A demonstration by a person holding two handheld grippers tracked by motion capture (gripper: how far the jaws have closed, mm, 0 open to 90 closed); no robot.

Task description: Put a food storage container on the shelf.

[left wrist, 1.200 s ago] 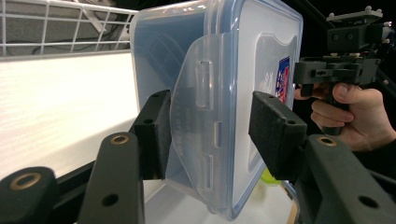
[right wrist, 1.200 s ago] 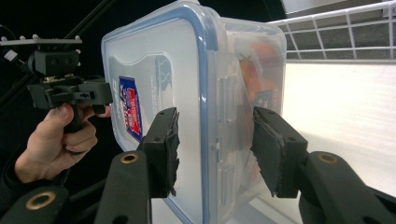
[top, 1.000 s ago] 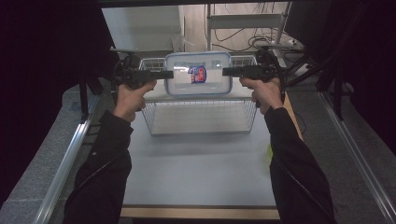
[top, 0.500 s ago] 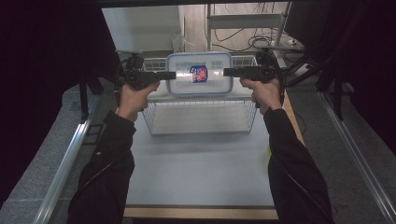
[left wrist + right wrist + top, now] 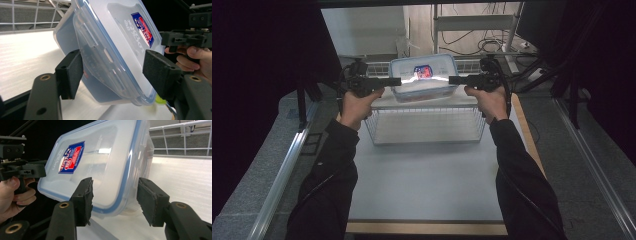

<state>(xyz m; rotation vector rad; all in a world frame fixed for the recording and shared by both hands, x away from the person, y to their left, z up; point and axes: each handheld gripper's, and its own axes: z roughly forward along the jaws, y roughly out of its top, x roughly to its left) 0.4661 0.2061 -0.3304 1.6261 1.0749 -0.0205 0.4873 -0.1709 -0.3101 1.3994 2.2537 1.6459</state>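
Container (image 5: pixel 424 76) between both tools' parted pads, perhaps touching.

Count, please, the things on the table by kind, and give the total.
Plastic container with lid: 1
Wire basket: 1
Hand-held claw: 2 (left claw, right claw)
Total: 4

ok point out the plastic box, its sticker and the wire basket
plastic box (image 5: pixel 424 82), high view, on its lid
sticker (image 5: pixel 70 157), right gripper view, at its middle
wire basket (image 5: pixel 427 141), high view, on its near rim
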